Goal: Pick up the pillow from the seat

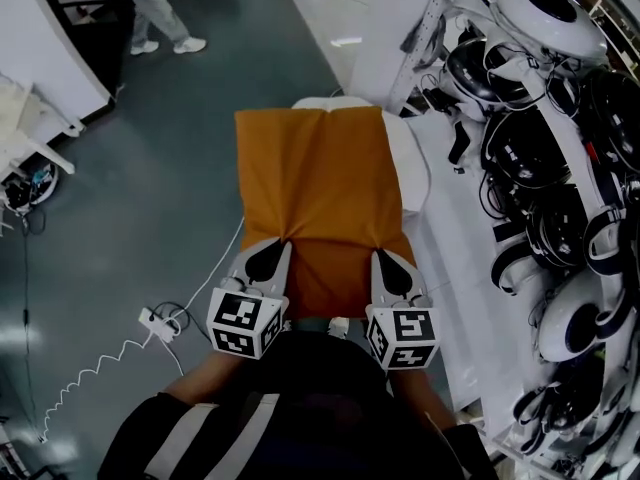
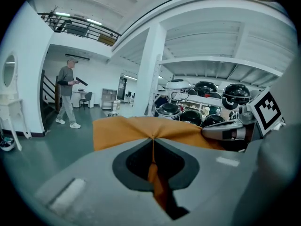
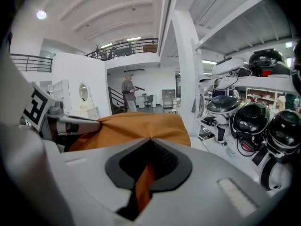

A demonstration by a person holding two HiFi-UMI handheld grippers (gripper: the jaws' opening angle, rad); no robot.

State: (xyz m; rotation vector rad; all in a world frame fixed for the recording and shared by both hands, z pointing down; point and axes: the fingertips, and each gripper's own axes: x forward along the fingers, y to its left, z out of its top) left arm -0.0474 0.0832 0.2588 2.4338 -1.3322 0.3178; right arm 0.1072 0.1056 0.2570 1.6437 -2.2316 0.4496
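As my left tool [image 1: 272, 256] and right tool [image 1: 386, 260] each clench a pinch of its near edge, the orange pillow [image 1: 318, 178] stretches over the white seat [image 1: 418, 173]; it looks soft, light and floppy, so I judge two-corner holds suit it.
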